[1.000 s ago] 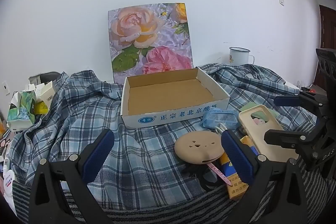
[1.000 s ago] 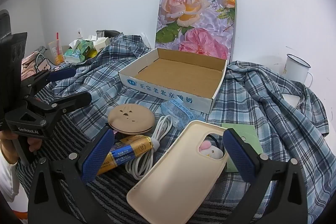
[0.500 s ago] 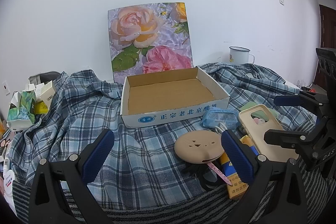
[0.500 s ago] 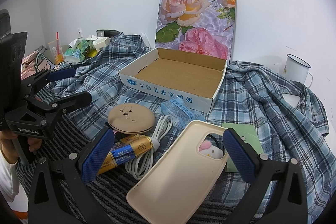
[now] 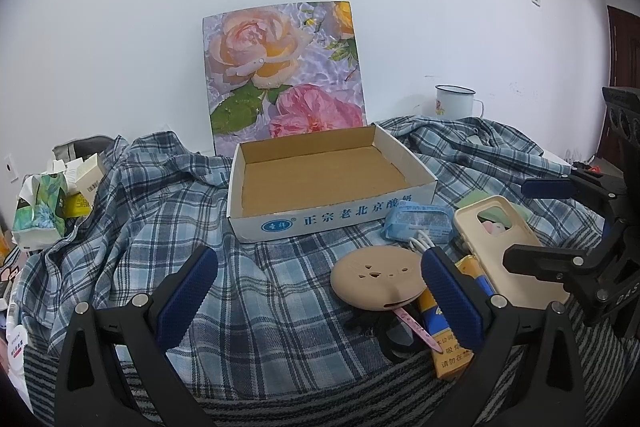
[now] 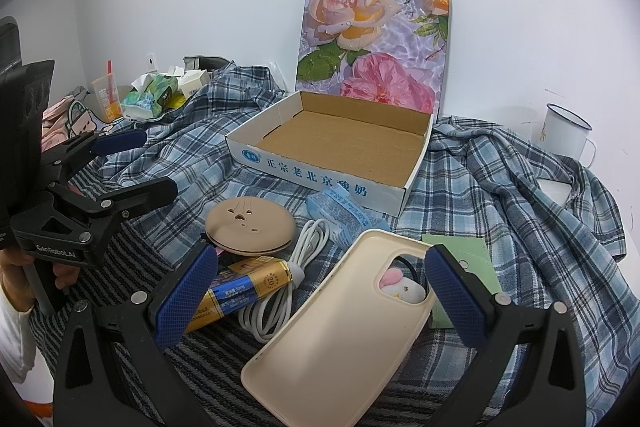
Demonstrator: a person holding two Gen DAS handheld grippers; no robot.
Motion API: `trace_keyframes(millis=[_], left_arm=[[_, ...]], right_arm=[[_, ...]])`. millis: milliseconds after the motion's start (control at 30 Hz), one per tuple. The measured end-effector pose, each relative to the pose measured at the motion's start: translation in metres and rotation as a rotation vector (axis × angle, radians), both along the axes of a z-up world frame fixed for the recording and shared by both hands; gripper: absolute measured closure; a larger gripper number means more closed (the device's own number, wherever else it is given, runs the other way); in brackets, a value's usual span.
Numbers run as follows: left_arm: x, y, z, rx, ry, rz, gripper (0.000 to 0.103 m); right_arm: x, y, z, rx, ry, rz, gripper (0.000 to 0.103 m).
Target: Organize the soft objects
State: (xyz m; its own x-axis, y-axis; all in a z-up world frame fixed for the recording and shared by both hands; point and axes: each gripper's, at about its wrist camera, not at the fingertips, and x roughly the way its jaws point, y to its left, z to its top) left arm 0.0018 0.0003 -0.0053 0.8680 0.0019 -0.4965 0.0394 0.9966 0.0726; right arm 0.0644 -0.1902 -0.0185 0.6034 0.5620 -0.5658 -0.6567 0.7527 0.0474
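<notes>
Both your tools, left point(image 5: 320, 291) and right point(image 6: 320, 291), hang spread wide and empty. The case point(image 6: 340, 311) lies before the right tool, overlapping the cable point(image 6: 280, 283). Grab carelessly and you drag the cable along, short of the box point(image 6: 320, 163).

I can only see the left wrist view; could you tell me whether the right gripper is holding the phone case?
Observer: No. The right gripper is open; the phone case lies flat between its fingers.
Operator: What is the white thing beside the case?
Observer: A coiled white cable, next to a yellow-and-blue box.
Operator: Is anything under the case?
Observer: What looks like a small pink-and-white soft toy shows through its camera cutout.
</notes>
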Motion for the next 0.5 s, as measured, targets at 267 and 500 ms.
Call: trace_keyframes(millis=[267,500], left_arm=[[-0.0015,-0.0015,0.0,-0.001,0.004,-0.001,0.0],[-0.0011,-0.0028,0.0008,0.002,0.002,0.0,0.0]], right_arm=[[0.0001,0.0003,-0.0001,-0.001,0.0,0.0,0.0],[-0.0004,-0.0009,0.003,-0.001,0.0,0.0,0.0]])
